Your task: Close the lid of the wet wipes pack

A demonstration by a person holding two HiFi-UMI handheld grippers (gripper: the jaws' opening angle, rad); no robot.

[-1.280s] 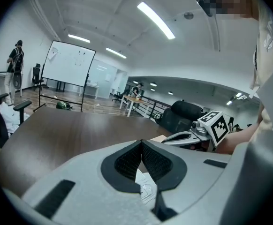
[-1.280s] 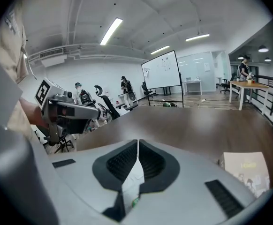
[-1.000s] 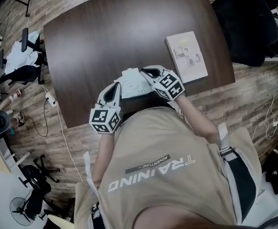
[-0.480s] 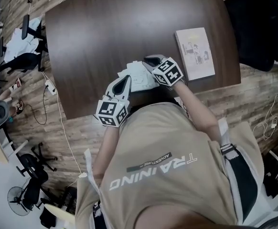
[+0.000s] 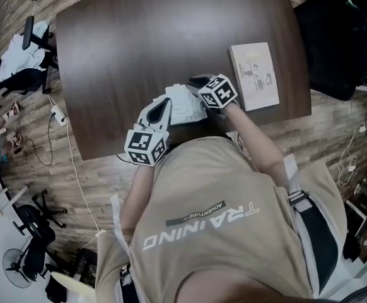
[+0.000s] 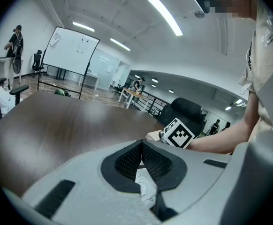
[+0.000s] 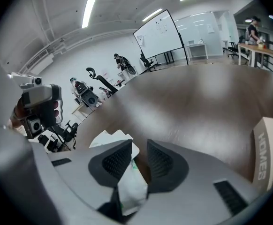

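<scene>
Dark wooden surface (image 5: 139,36) on a plank office floor. Near its front edge, close to the person, white pack (image 5: 182,104), flanked by both grippers. At its left end, left gripper (image 5: 160,110), pads pressed together at the tips, a sliver of pack caught just behind them. At its right end, right gripper (image 5: 200,84), jaws a narrow gap apart, clamped on a white-and-green fold of pack. Further right, well apart, pale book (image 5: 255,76) lying flat. Beyond, whiteboard (image 6: 73,48), office chair (image 6: 185,109), ceiling strip lights (image 6: 164,15).

Left gripper (image 5: 165,104) nearer wet wipes pack (image 5: 186,105)
</scene>
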